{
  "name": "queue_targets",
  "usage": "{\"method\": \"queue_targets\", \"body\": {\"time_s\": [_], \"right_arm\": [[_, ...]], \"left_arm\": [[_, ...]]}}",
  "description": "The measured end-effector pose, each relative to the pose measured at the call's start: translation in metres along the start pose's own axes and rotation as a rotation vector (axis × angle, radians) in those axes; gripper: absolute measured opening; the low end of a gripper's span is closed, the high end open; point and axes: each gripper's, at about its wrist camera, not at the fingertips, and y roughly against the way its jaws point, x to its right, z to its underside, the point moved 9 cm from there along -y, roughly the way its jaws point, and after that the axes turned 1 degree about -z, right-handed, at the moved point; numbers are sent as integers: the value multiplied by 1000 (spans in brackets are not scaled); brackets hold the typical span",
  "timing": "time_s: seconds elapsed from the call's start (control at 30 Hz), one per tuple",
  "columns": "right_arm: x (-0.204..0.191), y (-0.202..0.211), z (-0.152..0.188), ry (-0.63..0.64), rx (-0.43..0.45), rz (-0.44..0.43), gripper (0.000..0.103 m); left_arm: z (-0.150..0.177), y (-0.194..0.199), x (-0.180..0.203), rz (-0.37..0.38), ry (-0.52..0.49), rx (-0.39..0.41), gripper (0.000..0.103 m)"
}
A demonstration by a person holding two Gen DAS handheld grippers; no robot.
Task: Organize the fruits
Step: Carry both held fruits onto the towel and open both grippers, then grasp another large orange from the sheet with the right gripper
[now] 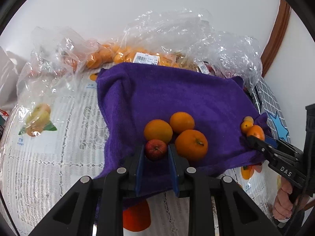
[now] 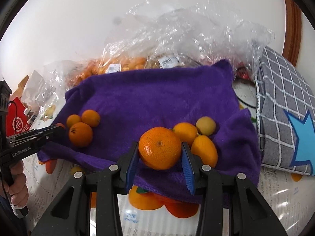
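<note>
My left gripper (image 1: pixel 156 147) is shut on a small red fruit (image 1: pixel 155 152) above the near edge of a purple towel (image 1: pixel 167 94). Just beyond it, three oranges (image 1: pixel 182 122) lie together on the towel. My right gripper (image 2: pixel 160 144) is shut on a mandarin (image 2: pixel 159 151), held beside three small yellow-orange kumquats (image 2: pixel 186 132) on the towel's right part (image 2: pixel 147 98). In the right wrist view the left gripper (image 2: pixel 59 127) comes in from the left next to the three oranges (image 2: pixel 80 134). The right gripper (image 1: pixel 251 137) shows at the right edge of the left wrist view.
Crumpled clear plastic bags (image 1: pixel 167 31) holding more orange fruit lie behind the towel against a white wall. A grey checked cushion (image 2: pixel 285 108) sits to the right. The lace-and-fruit-print tablecloth (image 1: pixel 59 137) extends left. A red packet (image 2: pixel 17 118) lies far left.
</note>
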Motion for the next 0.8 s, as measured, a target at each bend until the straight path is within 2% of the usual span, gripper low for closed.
{"method": "queue_targets", "body": {"time_s": [0.47,0.6,0.7,0.8], "right_arm": [[-1,0,3,24,20,20,43],[-10,18,3,40,44,31,47],[-27,39,4,56,72,1,54],[-49,50,11,67,61,-52,56]], "left_arm": [[-1,-2,1,-16,-19,18,24],[-1,-1,7,10,-30,20,37],[-2,5,6,15,-13,15,38],[-7,19,-5,-8,27,43,38]]}}
